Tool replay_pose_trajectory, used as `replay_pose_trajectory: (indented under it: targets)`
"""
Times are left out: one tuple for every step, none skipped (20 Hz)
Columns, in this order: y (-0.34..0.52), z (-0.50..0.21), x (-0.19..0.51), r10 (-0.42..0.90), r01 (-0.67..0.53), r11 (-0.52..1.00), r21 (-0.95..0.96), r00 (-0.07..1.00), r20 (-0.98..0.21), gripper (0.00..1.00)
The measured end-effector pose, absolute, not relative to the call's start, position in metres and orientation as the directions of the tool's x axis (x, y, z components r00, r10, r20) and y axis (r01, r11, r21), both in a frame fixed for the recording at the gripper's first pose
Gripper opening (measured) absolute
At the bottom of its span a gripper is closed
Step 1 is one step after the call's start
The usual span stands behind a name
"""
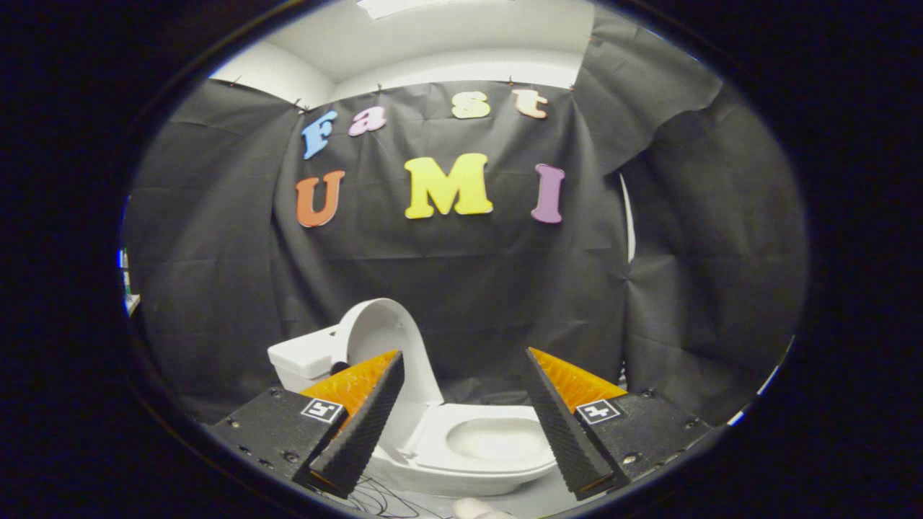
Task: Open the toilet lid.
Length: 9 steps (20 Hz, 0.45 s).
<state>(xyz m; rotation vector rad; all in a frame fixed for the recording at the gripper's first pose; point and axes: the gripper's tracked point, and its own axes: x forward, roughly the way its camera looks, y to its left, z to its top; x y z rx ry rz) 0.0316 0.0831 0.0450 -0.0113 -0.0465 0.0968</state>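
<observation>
A white toilet [461, 447] stands on the floor just ahead of my fingers. Its lid [389, 339] is raised upright, leaning back toward the white tank [306, 360] behind the left finger. The seat [440, 461] and the bowl [497, 438] lie uncovered between the two fingers. My gripper [465, 353] is open, fingers wide apart, with nothing between them but the view of the toilet below. The left finger [360, 425] partly hides the lid's lower edge and the tank.
Black cloth [469, 274] hangs close behind the toilet and wraps round both sides. Thin dark cables [375, 497] lie on the pale floor in front of the bowl. A small pale rounded object [479, 508] shows at the floor's near edge.
</observation>
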Motion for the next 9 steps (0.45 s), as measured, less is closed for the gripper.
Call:
replay_pose_trajectory:
  targets:
    - [0.067,0.040,0.029,0.074,-0.074,0.997,0.000,0.996,0.044,1.00]
    - [0.054,0.034,0.025,0.058,-0.059,0.998,0.011,0.997,0.045,1.00]
    - [0.041,0.027,0.022,0.042,-0.043,0.999,0.015,0.998,0.039,1.00]
    - [0.028,0.019,0.021,0.023,-0.024,1.000,0.018,0.999,0.035,1.00]
    - [0.015,0.012,0.018,0.006,-0.006,1.000,0.020,0.999,0.032,1.00]
    - [0.005,0.005,0.015,-0.007,0.007,1.000,0.021,1.000,0.027,1.00]
    - [-0.005,-0.003,0.012,-0.020,0.020,1.000,0.019,1.000,0.024,1.00]
    - [-0.014,-0.010,0.010,-0.036,0.036,0.999,0.020,0.999,0.020,1.00]
    - [-0.022,-0.015,0.008,-0.045,0.045,0.999,0.023,0.999,0.020,1.00]
